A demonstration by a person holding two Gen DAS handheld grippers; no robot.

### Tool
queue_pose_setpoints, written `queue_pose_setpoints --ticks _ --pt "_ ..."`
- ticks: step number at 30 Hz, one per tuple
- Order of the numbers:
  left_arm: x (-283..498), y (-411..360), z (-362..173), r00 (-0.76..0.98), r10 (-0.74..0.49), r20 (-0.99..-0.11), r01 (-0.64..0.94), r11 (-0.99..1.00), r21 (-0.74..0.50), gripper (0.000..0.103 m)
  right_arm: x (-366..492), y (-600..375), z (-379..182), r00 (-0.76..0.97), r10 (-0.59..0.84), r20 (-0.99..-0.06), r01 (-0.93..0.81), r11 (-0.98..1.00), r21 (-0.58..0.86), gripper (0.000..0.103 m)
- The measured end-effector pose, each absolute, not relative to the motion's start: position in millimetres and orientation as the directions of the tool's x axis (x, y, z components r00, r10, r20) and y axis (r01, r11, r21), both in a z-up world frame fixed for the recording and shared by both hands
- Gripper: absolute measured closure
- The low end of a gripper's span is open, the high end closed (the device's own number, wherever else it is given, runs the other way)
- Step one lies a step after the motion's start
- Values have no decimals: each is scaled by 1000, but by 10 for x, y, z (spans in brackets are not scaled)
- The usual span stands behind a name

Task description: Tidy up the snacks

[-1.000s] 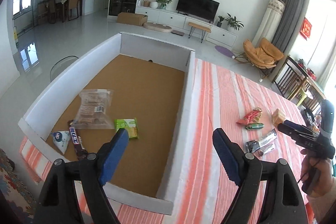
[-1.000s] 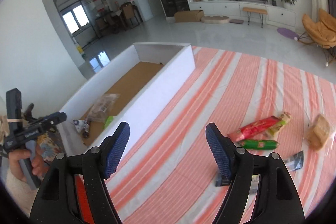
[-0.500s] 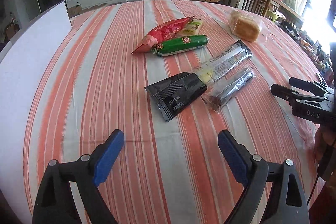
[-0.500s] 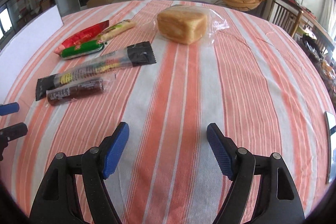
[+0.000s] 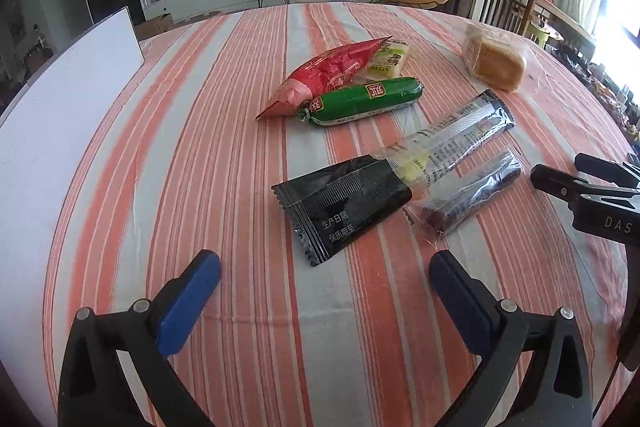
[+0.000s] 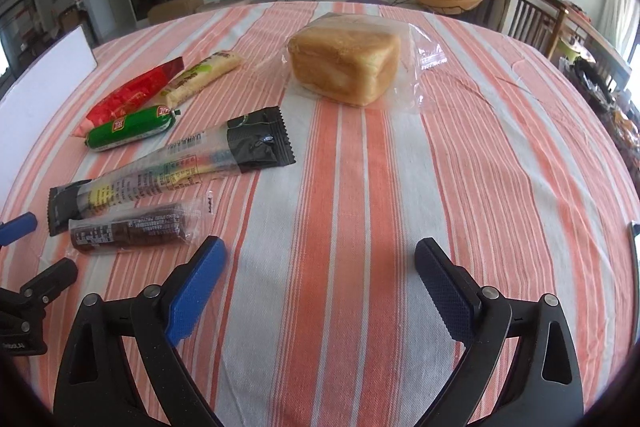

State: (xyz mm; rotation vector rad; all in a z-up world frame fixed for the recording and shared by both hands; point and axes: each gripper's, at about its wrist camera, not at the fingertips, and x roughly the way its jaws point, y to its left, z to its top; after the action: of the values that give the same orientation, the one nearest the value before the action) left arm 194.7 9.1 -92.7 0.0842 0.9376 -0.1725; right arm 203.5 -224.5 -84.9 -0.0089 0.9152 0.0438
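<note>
Both tongs, the left tongs (image 5: 324,269) and the right tongs (image 6: 320,259), had just been opening and stood fully released, with nothing between the jaws of either. We held them low over the striped worktop (image 6: 460,155), tilted down at the snacks. Nearest the left tongs lay the long black-ended packet (image 5: 384,183), touching a small dark bar (image 5: 472,197); beyond them lay a green sausage (image 5: 360,101), a red packet (image 5: 328,75) and a pale wrapped bar (image 5: 388,57), bunched together. The bagged bread (image 6: 346,65) sat apart, straight ahead of the right tongs. At left we saw the white box wall (image 5: 68,99). We judged that 1 snack per tongs should be taken across its narrow width, the bread pinched lightly to avoid crushing.
</note>
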Motion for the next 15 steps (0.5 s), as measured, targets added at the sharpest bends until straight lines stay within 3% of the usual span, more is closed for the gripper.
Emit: queue_pose_setpoints --ticks 15 --pt "1938 84 -923 579 -111 -807 184 983 -3 0 2038 -2245 -863 610 35 -792 -42 999 11 5"
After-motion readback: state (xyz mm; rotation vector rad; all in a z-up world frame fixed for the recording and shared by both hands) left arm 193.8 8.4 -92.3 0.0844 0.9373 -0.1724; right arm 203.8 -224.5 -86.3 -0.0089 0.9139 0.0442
